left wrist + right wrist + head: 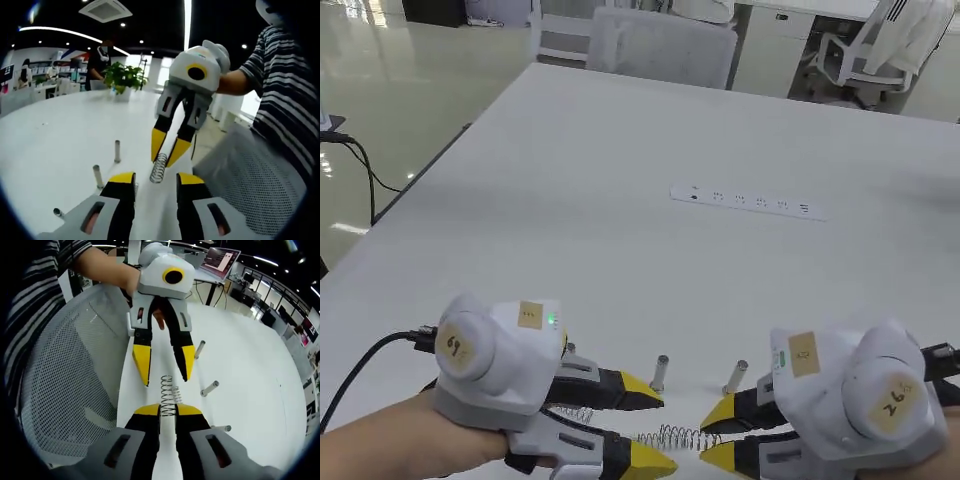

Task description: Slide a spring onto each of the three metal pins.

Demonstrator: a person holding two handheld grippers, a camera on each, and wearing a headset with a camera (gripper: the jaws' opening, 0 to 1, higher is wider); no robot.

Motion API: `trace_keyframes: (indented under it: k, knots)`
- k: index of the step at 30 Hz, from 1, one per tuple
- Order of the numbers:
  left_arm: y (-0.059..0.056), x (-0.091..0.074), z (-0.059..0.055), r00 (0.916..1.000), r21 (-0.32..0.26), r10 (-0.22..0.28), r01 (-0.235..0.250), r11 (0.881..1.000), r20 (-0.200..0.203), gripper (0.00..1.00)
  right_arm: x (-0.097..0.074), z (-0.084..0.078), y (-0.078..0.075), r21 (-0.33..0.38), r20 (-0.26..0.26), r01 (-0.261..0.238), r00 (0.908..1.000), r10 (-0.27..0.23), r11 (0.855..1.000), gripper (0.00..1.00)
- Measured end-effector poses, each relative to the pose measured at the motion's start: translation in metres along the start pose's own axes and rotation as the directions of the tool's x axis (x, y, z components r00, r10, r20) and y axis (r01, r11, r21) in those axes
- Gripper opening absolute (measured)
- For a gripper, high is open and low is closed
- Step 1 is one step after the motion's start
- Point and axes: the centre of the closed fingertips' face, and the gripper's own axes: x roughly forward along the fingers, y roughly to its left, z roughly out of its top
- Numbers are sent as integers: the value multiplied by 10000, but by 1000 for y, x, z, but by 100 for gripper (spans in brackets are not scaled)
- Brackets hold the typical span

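Head view, by white table (570, 200) near edge: thin coiled steel spring (675, 437) clamped endwise between right gripper (708, 442) jaws, facing left gripper (665, 433), jaws apart. Short silver metal pins (660, 372) just beyond; bare tabletop onward to white power strip (748, 203).

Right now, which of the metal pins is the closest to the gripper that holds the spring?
The rightmost pin in the head view, just beside the right gripper, which holds the spring. The middle pin stands farther left.
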Motion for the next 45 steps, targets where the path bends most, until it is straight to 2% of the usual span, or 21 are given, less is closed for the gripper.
trace_keyframes:
  k: [9, 15, 20, 23, 29, 32, 38, 45]
  knots:
    - [-2, 5, 1, 9999, 161, -97, 95, 9998, 105, 14, -2, 3, 1, -122, 109, 33, 9999, -31, 9999, 8]
    - [-2, 9, 3, 9997, 233, -102, 97, 9997, 201, 11, -2, 3, 1, -115, 86, 25, 10000, -24, 9999, 8]
    - [-4, 11, -1, 9997, 378, -227, 224, 9990, 87, 4, -3, 3, 0, -31, 166, 42, 9999, -42, 10000, 8]
    - [-5, 13, 0, 9996, 596, -240, 231, 9980, 145, 3, -3, 1, 0, -42, 93, 44, 9999, -44, 10000, 8]
    - [-6, 12, -1, 9986, 540, -526, 520, 9972, 104, 3, -2, 0, 3, 255, 300, 11, 9995, -19, 9997, 8]
    - [-8, 12, -1, 9976, 487, -679, 672, 9966, 125, 3, -1, 0, 4, 133, 360, 44, 9993, -49, 9999, 8]
    - [-10, 11, -1, 9969, 428, -779, 772, 9961, 139, 2, -2, -6, 6, 176, 344, 98, 9994, -104, 9998, 14]
    - [-11, 9, -2, 9962, 365, -862, 858, 9956, 103, 2, -3, -10, 7, 264, 386, 100, 9992, -110, 9996, 13]
